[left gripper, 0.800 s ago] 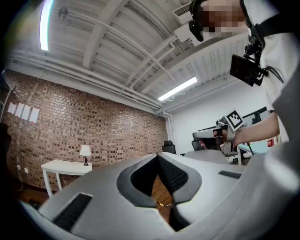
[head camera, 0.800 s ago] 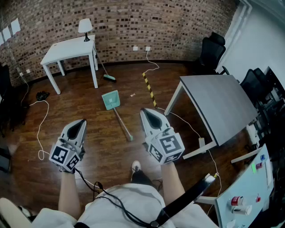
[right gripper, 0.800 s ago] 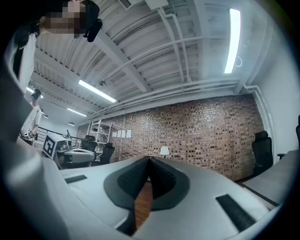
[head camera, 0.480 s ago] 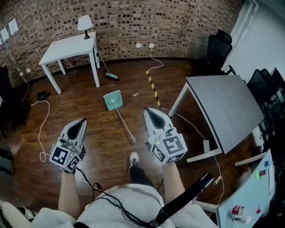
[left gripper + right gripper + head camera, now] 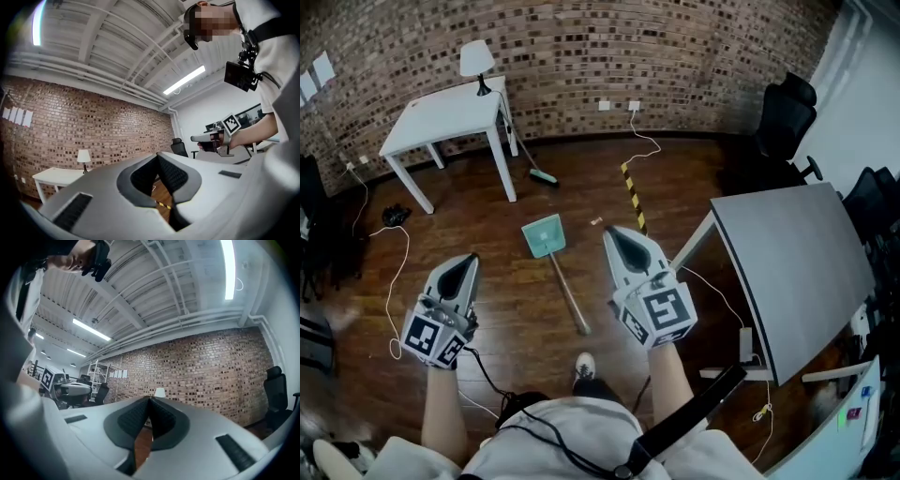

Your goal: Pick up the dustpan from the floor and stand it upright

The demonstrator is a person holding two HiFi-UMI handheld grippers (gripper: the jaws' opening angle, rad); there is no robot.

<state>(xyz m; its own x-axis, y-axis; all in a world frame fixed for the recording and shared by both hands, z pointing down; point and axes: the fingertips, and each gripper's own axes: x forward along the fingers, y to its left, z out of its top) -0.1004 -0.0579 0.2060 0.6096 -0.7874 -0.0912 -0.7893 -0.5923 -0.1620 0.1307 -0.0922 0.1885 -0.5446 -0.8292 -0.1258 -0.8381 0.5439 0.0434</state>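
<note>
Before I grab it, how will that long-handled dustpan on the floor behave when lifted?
The dustpan looks like thin plastic on a slim, straight handle, so it is probably light and stiff. With the pan at one end, it will likely swing pan-down if gripped mid-handle. Stood upright, it may tip easily.

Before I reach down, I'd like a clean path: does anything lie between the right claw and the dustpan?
Nothing visible. Only bare wooden floor separates the shut right claw from the dustpan, whose handle lies just left of it in the head view.
</note>
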